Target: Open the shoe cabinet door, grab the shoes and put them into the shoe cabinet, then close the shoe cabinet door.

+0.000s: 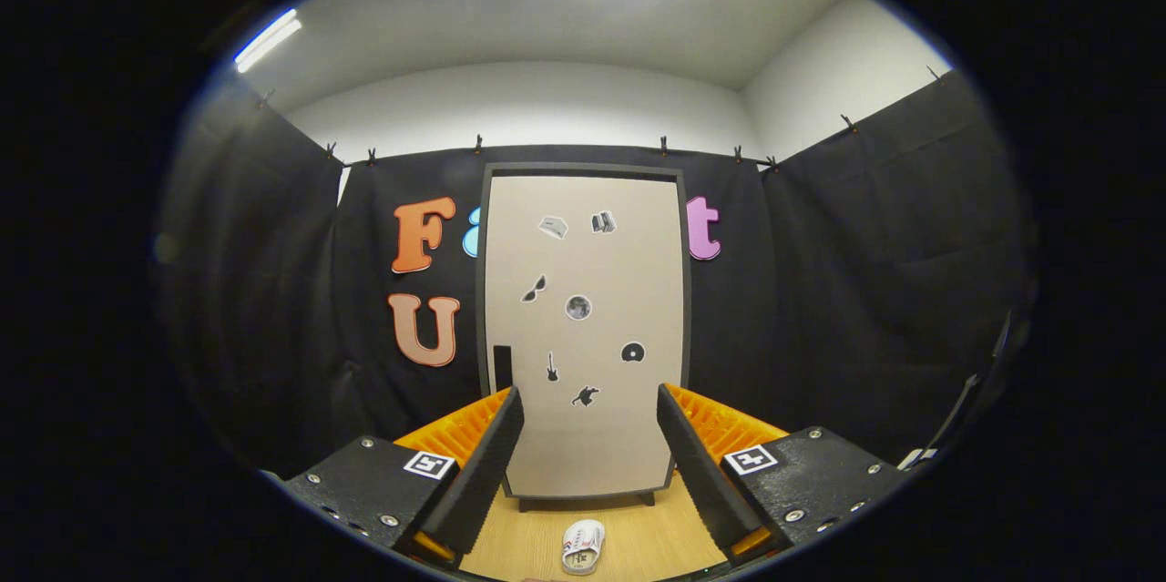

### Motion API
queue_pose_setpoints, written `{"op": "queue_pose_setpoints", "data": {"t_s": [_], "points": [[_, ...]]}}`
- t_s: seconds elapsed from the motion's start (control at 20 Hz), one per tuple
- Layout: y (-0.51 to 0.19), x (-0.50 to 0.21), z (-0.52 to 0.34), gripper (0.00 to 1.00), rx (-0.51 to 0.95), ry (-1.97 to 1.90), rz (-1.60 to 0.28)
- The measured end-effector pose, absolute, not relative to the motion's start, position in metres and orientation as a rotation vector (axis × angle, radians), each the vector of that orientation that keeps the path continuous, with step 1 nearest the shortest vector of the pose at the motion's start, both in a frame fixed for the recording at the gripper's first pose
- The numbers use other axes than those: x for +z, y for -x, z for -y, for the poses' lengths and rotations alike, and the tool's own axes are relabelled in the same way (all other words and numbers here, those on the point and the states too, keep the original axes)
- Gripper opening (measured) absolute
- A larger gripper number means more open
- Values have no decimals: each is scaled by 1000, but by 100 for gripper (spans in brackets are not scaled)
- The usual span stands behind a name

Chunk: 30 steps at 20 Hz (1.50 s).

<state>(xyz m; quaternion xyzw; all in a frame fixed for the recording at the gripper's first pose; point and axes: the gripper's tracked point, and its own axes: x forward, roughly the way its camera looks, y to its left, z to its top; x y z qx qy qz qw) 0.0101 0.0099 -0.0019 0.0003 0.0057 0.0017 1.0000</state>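
My gripper (590,436) is spread wide, holding nothing. Between its fingers, low on the wooden floor (638,546), lies a small white shoe (583,546). Beyond stands the tall beige dark-framed shoe cabinet door (588,327), closed. I should reach its dark handle (502,368) squarely first.

The gripper's (588,436) spread fingers cover the lower corners of the shoe cabinet door (583,327) and part of its base. The small stickers (577,307) scattered over the door are too tiny to make out in detail. The shoe (582,546) on the wooden floor (638,536) lies between the fingers, its near end cut off at the view's lower limit
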Motion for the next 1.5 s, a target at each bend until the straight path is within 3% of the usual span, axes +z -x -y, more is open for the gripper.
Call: {"op": "queue_pose_setpoints", "data": {"t_s": [0.85,1.5], "points": [[-73,-41,-82,92,43,33,-47],[-191,-94,-129,92,148,17,-109]]}}
